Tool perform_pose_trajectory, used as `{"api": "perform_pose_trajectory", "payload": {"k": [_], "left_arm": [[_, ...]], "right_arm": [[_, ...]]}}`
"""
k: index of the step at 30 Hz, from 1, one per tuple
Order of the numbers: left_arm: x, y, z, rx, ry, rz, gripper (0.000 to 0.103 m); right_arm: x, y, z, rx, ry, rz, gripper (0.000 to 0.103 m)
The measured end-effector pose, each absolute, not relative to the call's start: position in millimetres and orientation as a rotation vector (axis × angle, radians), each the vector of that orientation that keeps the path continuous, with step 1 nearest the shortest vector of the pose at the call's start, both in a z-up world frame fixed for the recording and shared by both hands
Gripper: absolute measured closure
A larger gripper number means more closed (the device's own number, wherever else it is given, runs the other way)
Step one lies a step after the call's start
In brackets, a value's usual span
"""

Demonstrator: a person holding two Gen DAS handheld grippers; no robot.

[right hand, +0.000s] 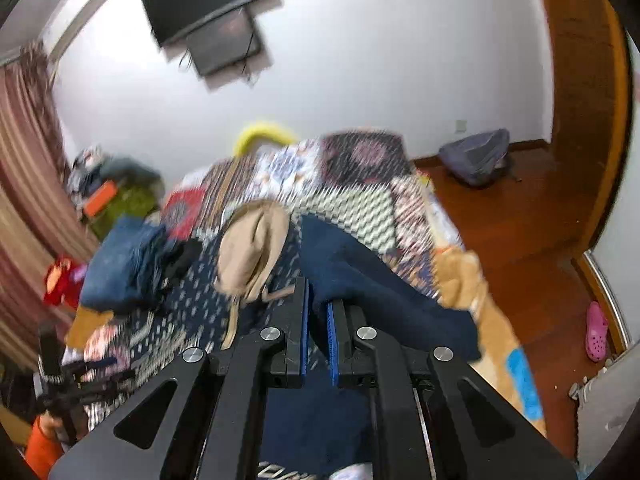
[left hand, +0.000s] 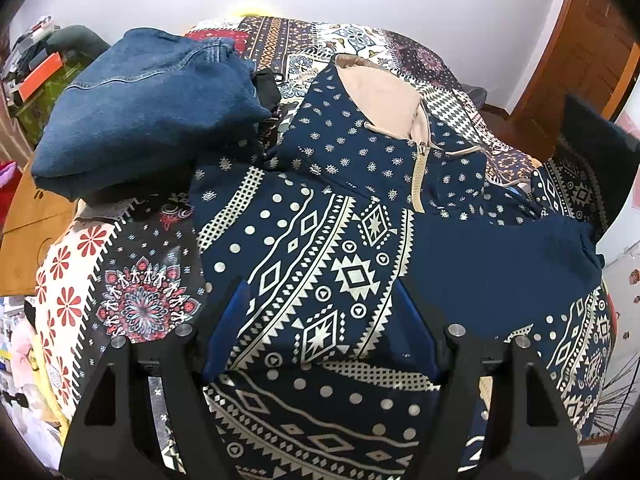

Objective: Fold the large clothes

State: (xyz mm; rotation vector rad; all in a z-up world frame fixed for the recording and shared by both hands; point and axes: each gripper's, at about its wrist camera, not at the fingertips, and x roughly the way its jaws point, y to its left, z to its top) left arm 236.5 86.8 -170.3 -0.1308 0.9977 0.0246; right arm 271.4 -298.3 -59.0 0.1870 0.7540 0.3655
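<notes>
Nearest to the lens, the left gripper (left hand: 324,312) stands wide apart over the patterned navy hoodie (left hand: 320,240), which lies spread on the quilted bed (left hand: 80,280) — the fingers hold nothing. The right gripper (right hand: 318,320) is nearly closed and pinches a plain navy fold of the hoodie (right hand: 360,280), lifted above the bed. Folded jeans (left hand: 148,108) lie beside the hood — touching it or not, I cannot tell.
</notes>
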Motion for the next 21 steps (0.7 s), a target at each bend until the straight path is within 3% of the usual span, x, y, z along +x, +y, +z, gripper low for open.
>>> {"api": "perform_pose_trajectory", "payload": {"k": [7, 13, 21], "left_arm": [[223, 98, -173, -0.131, 1.002, 0.034, 0.031], [216, 105, -180, -0.146, 1.022, 0.043, 0.031], [218, 98, -185, -0.13, 1.033, 0.037, 0.031]], "right_arm": [[263, -254, -117, 0.097, 0.957, 0.409, 0.095], [237, -231, -132, -0.079, 1.059, 0.417, 0.092], [218, -237, -105, -0.177, 0.997, 0.403, 0.066]]}}
